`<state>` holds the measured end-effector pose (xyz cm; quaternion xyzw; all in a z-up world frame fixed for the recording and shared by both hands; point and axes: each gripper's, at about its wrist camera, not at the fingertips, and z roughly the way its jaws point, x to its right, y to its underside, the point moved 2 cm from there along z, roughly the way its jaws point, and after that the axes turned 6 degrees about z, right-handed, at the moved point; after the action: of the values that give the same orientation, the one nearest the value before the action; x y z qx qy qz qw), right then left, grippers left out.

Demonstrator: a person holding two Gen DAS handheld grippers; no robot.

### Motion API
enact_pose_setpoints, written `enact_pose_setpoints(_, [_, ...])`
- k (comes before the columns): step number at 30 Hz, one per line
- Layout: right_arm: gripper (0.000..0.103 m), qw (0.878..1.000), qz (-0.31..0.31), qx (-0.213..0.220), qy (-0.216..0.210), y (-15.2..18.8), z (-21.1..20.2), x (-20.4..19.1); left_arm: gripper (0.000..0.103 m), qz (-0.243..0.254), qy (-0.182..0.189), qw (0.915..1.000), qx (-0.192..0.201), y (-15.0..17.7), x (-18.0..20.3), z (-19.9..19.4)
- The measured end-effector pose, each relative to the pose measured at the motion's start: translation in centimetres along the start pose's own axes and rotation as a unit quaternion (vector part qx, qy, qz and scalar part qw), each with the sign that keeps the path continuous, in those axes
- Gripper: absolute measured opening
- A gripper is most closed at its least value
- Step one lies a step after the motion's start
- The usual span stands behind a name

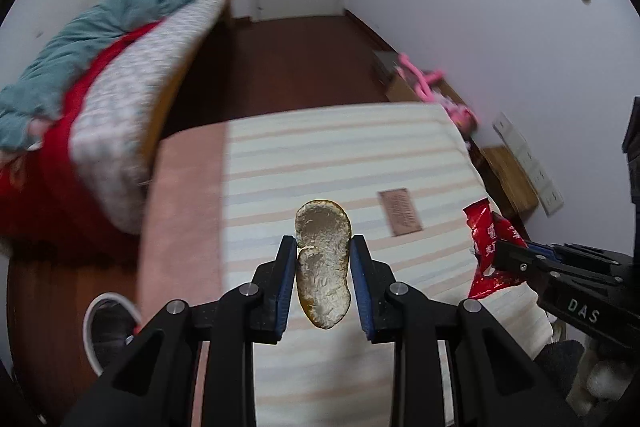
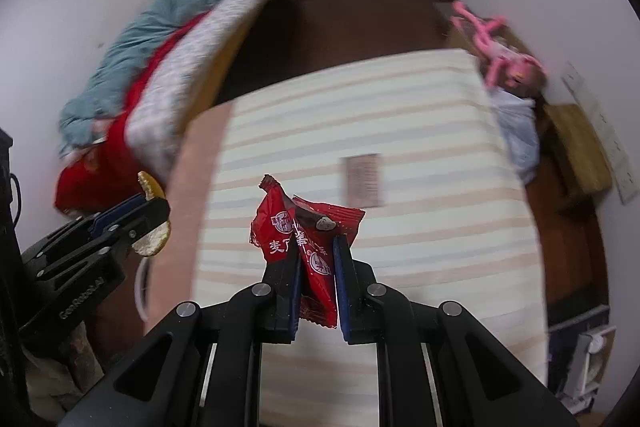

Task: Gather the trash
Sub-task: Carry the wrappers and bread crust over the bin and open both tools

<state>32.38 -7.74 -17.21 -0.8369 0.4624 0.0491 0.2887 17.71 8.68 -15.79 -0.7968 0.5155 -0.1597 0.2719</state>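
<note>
My left gripper (image 1: 323,243) is shut on a piece of orange peel (image 1: 323,263), white pith facing the camera, held above a striped mattress (image 1: 340,155). My right gripper (image 2: 317,243) is shut on a crumpled red snack wrapper (image 2: 308,231), also above the striped mattress (image 2: 400,131). In the left wrist view the right gripper (image 1: 496,259) shows at the right edge with the red wrapper (image 1: 486,227). In the right wrist view the left gripper (image 2: 160,211) shows at the left with the peel (image 2: 152,239).
A brown label patch (image 1: 400,213) lies on the mattress. A bed with teal and red bedding (image 1: 100,39) stands left. A white bin rim (image 1: 108,331) sits on the floor below left. A pink toy (image 2: 500,47), a plastic bag (image 2: 516,131) and a wooden box (image 2: 580,147) are at right.
</note>
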Motion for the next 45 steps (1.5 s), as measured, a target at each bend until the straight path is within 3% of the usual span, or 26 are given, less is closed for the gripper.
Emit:
enact_pose_setpoints(7, [0.015, 0.996, -0.06, -0.007, -0.071, 2.7, -0.3, -12.2, 0.024, -0.056, -0.06, 0.9962, 0.029, 2.9, -9.3, -6.0])
enact_pose_setpoints(12, [0.015, 0.987, -0.111, -0.033, -0.112, 4.9, 1.4, -21.1, 0.024, -0.102, -0.11, 0.9882, 0.034, 6.0, -16.8, -9.4])
enact_pose_setpoints(19, [0.015, 0.97, -0.175, -0.085, -0.143, 8.7, 6.8, -33.5, 0.024, -0.164, -0.156, 0.9739, 0.018, 10.8, -25.9, -10.6])
enact_pose_setpoints(23, [0.015, 0.964, -0.197, -0.115, -0.137, 10.3, 11.0, -37.9, 0.024, -0.197, -0.165, 0.9665, -0.003, 13.4, -30.5, -9.4])
enact_pose_setpoints(25, [0.015, 0.961, -0.204, -0.136, -0.132, 11.2, 14.0, -39.8, 0.024, -0.212, -0.162, 0.9637, -0.015, 14.6, -32.4, -8.3])
enact_pose_setpoints(29, [0.015, 0.956, -0.209, -0.172, -0.115, 12.9, 19.6, -42.1, 0.024, -0.27, -0.115, 0.9543, -0.054, 17.7, -36.6, -4.8])
enact_pose_setpoints(34, [0.015, 0.946, -0.209, -0.233, -0.086, 15.6, 27.9, -43.5, 0.024, -0.342, -0.062, 0.9316, -0.106, 21.6, -41.2, 0.8])
enact_pose_setpoints(42, [0.015, 0.932, -0.209, -0.293, -0.044, 18.5, 36.4, -43.3, 0.025, -0.422, 0.028, 0.8919, -0.16, 25.2, -44.7, 8.2])
enact_pose_setpoints(45, [0.016, 0.925, -0.211, -0.314, -0.034, 19.3, 38.9, -43.2, 0.027, -0.437, 0.019, 0.8803, -0.185, 26.4, -45.5, 9.2])
